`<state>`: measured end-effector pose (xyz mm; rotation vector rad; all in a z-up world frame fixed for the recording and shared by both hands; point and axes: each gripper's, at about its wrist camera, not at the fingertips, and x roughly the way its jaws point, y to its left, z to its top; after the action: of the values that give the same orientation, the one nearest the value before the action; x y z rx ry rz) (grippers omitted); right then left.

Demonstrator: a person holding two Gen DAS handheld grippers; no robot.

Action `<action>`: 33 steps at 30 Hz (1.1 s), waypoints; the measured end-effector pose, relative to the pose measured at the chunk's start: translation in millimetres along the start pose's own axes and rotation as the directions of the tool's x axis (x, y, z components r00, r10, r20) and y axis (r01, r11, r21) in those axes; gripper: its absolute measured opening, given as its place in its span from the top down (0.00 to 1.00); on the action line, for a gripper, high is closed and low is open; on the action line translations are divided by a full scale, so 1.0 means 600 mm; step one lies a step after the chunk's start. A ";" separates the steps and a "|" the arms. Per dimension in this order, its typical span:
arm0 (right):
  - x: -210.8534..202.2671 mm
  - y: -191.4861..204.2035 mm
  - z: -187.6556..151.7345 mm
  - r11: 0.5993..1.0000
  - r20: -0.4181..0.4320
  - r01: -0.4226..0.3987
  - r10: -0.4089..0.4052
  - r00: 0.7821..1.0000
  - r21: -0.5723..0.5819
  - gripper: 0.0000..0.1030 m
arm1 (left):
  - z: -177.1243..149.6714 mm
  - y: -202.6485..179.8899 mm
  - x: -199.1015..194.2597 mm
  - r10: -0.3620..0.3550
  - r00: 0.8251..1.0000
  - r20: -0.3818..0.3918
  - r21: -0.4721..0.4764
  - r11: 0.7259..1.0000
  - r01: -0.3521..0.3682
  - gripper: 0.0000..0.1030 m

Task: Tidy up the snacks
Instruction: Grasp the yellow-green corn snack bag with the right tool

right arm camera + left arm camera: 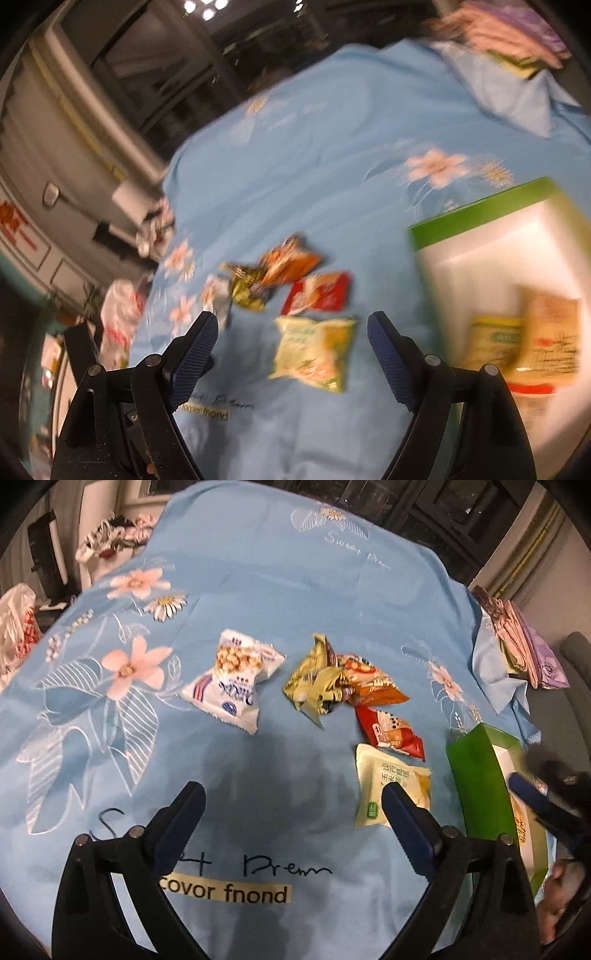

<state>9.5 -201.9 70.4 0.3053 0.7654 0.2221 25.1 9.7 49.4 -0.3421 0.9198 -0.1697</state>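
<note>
Loose snacks lie on a blue floral sheet (258, 590): a white packet (236, 679), crumpled olive-green packets (314, 683), an orange packet (376, 686), a red packet (391, 731) and a pale yellow-green packet (384, 775). My left gripper (295, 808) is open and empty over bare sheet, with the pale packet by its right finger. A green box (480, 214) with a white inside holds a yellow packet (491, 343) and a beige packet (550, 332). My right gripper (293, 336) is open and empty, just left of the box, above the pale packet (314, 350). This view is blurred.
Folded pink and purple cloths (524, 646) are piled at the sheet's far right corner. A white and red plastic bag (14, 627) and a heap of clothes (110, 539) lie off the left edge. A hand (561, 893) shows behind the green box (476, 786).
</note>
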 end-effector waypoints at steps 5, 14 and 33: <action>0.069 -0.008 -0.007 0.997 -0.096 0.016 -0.008 0.995 0.078 0.19 | 0.000 -0.008 0.042 -0.014 0.997 -0.074 0.019 1.000 0.015 0.17; 0.118 -0.038 -0.020 0.989 -0.162 0.046 -0.022 0.987 0.143 0.21 | -0.004 -0.027 0.054 -0.148 0.982 -0.116 -0.022 0.989 0.147 0.27; 0.148 -0.052 -0.032 0.990 -0.211 0.006 0.025 0.977 0.143 0.39 | -0.028 -0.068 0.090 -0.176 0.971 -0.163 0.064 0.980 0.188 0.39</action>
<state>60.9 -200.0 -11.1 0.4255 0.9938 0.2116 43.7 -47.5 14.5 -0.3434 1.0337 -0.4059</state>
